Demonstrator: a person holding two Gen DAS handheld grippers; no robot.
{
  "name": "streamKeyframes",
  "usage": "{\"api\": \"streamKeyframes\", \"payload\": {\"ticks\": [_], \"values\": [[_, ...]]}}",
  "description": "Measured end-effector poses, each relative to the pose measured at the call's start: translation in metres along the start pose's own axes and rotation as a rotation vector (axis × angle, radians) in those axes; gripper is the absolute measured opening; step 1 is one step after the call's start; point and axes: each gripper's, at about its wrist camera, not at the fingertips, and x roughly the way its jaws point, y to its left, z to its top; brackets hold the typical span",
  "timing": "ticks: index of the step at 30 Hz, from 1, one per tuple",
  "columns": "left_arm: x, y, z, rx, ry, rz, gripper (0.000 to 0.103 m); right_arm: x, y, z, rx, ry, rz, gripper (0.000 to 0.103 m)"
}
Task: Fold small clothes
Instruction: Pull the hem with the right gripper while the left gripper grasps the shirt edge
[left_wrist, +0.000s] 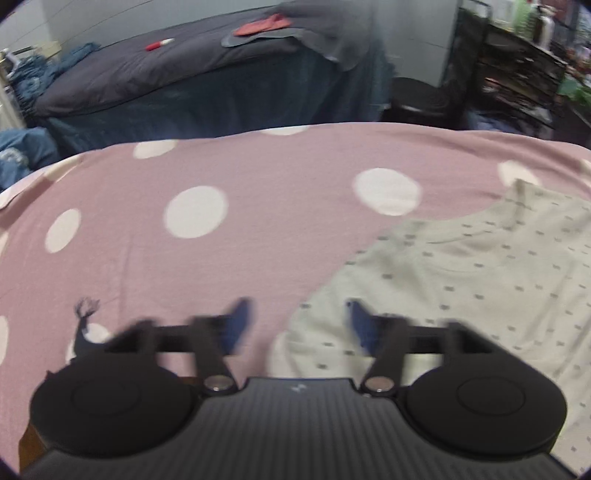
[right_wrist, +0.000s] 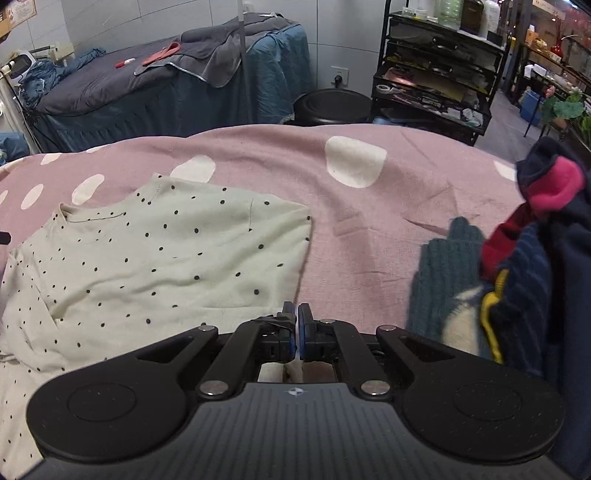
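Left gripper (left_wrist: 297, 325) first: its jaws stand wide apart, blurred, blue pads showing, nothing between them. Under its left finger lies bare pink bedspread (left_wrist: 184, 280) with big white spots. Under and beyond its right finger lies the pale dotted top (left_wrist: 480, 288), spread flat on the spread, its neckline up ahead and to the right of the claw. The garment's near edge curves in just below the gap between the fingers. Whether the right pad touches the cloth, the blur won't let me say.

Over to the right gripper (right_wrist: 297, 325): jaws closed tight, blue pads pressed face to face. A sliver of pale cloth shows just behind the pads, low between the fingers, but whether it is pinched I cannot tell. The dotted top fills the ground to the left of this claw, its right edge running down to meet the fingertips. Straight ahead is bare pink spread, creased. Off to the right of the claw sits a heap of clothes (right_wrist: 524, 280): a teal knit piece nearest, then red, pink, yellow and navy stacked behind it, well apart from the dotted top.
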Motion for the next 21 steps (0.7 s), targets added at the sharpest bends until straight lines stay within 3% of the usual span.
{"api": "streamKeyframes", "payload": {"ticks": [1, 3, 5, 7, 9, 10, 12, 13, 14, 15, 16, 17, 18, 19, 20, 21], "values": [[-0.002, -0.009, -0.002, 0.022, 0.005, -0.026, 0.084, 0.000, 0.000, 0.001, 0.014, -0.008, 0.004, 0.004], [0.001, -0.023, -0.005, 0.049, 0.027, -0.063, 0.084, -0.008, -0.001, 0.001, 0.040, -0.041, 0.014, 0.019], [0.010, -0.032, -0.008, 0.058, 0.051, -0.042, 0.084, -0.016, 0.001, 0.002, 0.043, -0.061, 0.025, 0.045], [0.022, -0.038, -0.012, 0.068, 0.075, -0.015, 0.084, -0.024, 0.001, 0.000, 0.039, -0.074, 0.026, 0.055], [0.034, -0.042, -0.017, 0.086, 0.098, 0.007, 0.078, -0.029, 0.001, -0.002, 0.027, -0.068, 0.043, 0.055], [0.040, -0.043, -0.020, 0.090, 0.113, 0.030, 0.053, -0.030, 0.001, -0.003, 0.024, -0.064, 0.045, 0.055], [0.044, -0.041, -0.024, 0.085, 0.102, 0.037, 0.020, -0.028, 0.002, -0.006, 0.012, -0.045, 0.051, 0.055], [0.044, -0.040, -0.023, 0.079, 0.102, 0.054, 0.009, -0.024, 0.004, -0.007, 0.002, -0.030, 0.048, 0.055], [0.045, -0.041, -0.023, 0.103, 0.104, 0.083, 0.005, -0.018, 0.005, -0.008, -0.008, -0.013, 0.043, 0.055], [0.044, -0.042, -0.022, 0.133, 0.096, 0.121, 0.004, -0.014, 0.005, -0.008, -0.008, -0.004, 0.046, 0.055], [0.045, -0.040, -0.021, 0.171, 0.081, 0.200, 0.002, -0.011, 0.005, -0.008, -0.012, -0.014, 0.051, 0.038], [0.046, -0.037, -0.020, 0.206, 0.071, 0.287, 0.002, -0.009, 0.007, -0.007, -0.034, -0.029, 0.028, 0.002], [0.044, -0.030, -0.020, 0.195, 0.066, 0.323, 0.005, -0.008, 0.010, -0.006, -0.072, -0.049, -0.021, 0.001], [0.038, -0.020, -0.021, 0.134, 0.059, 0.299, 0.009, -0.006, 0.010, -0.005, -0.092, -0.068, -0.055, 0.001], [0.027, -0.010, -0.023, 0.071, 0.041, 0.223, 0.013, -0.004, 0.006, -0.004, -0.074, -0.068, -0.063, 0.004], [0.016, -0.005, -0.026, 0.038, 0.027, 0.143, 0.033, -0.004, 0.002, -0.004, -0.035, -0.061, -0.036, 0.009]]}}
